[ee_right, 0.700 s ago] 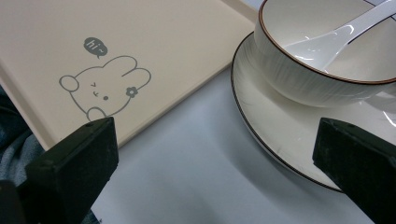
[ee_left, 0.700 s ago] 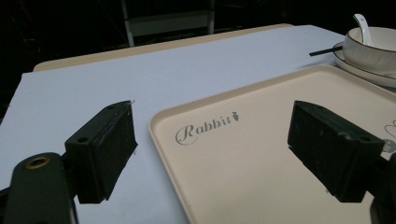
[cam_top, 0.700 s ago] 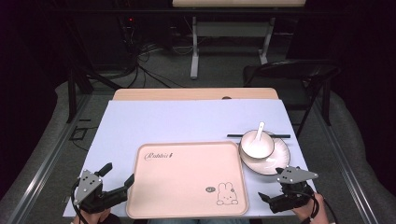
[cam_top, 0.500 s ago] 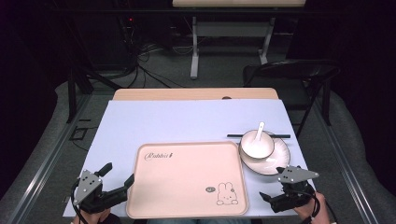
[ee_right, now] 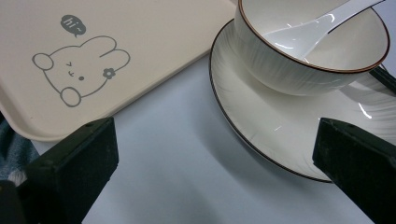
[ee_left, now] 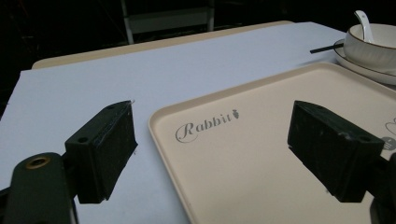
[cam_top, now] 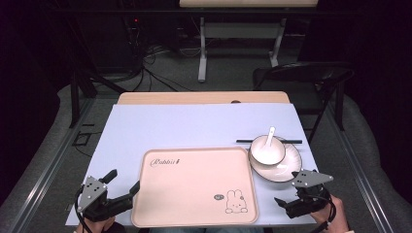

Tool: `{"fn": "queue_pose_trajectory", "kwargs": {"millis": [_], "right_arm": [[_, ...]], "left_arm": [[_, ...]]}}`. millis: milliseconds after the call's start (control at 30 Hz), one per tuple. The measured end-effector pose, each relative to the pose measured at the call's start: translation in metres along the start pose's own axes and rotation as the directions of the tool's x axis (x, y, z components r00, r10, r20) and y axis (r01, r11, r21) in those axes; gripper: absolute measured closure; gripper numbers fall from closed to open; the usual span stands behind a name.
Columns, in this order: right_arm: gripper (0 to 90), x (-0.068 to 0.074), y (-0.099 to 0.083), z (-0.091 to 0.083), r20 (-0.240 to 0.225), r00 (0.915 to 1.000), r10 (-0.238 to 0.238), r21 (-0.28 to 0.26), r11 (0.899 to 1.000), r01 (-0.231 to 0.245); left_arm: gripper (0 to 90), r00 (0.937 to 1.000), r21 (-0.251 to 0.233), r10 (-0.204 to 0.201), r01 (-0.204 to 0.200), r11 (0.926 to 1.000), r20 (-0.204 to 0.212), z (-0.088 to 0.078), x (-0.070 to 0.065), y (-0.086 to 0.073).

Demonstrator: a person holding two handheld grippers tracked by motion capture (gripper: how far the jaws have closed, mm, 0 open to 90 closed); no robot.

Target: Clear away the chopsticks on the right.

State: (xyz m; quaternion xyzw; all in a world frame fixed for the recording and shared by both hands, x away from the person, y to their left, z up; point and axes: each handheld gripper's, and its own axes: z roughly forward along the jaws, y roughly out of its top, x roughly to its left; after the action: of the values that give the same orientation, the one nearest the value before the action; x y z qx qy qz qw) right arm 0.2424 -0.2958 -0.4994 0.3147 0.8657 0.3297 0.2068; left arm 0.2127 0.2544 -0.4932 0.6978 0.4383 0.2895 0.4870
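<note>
Tray (cam_top: 194,167) ctr; bowl (cam_top: 266,149) on plate (cam_top: 286,167); both tongs open.

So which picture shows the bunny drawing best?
The right gripper view: the bunny drawing on the tray is big and sharp. The high view shows it tiny; the left gripper view catches a sliver at the edge.

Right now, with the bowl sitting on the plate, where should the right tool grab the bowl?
Probably by the near rim of the bowl, coming from the right tool's side with one jaw inside and one outside. The wall is thin and upright there. The spoon leans toward the far side, so the near rim is free. The plate underneath would likely stay put.
</note>
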Motion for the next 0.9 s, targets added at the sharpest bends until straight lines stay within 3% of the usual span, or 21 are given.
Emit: {"fn": "queue_pose_trajectory", "kwargs": {"millis": [400,533,600,900], "right_arm": [[0.0,-0.012,0.005,-0.004,0.013,0.9990,-0.042,0.073,0.997,0.041],[0.0,-0.021,0.011,-0.008,0.031,0.9969,-0.073,0.108,0.992,0.069],[0.0,-0.025,0.014,-0.011,0.043,0.9955,-0.085,0.097,0.992,0.080],[0.0,-0.048,0.030,-0.015,0.044,0.9921,-0.117,0.133,0.985,0.110]], "left_arm": [[15.4,1.0000,0.004,0.001,-0.001,1.0000,-0.003,0.001,-0.001,0.000],[15.4,1.0000,0.004,0.002,-0.002,1.0000,-0.003,0.001,-0.001,0.000],[15.3,1.0000,0.005,0.002,-0.002,1.0000,-0.004,0.001,-0.001,0.000],[15.4,1.0000,0.010,0.003,-0.003,0.9999,-0.008,0.002,-0.001,0.000]]}}
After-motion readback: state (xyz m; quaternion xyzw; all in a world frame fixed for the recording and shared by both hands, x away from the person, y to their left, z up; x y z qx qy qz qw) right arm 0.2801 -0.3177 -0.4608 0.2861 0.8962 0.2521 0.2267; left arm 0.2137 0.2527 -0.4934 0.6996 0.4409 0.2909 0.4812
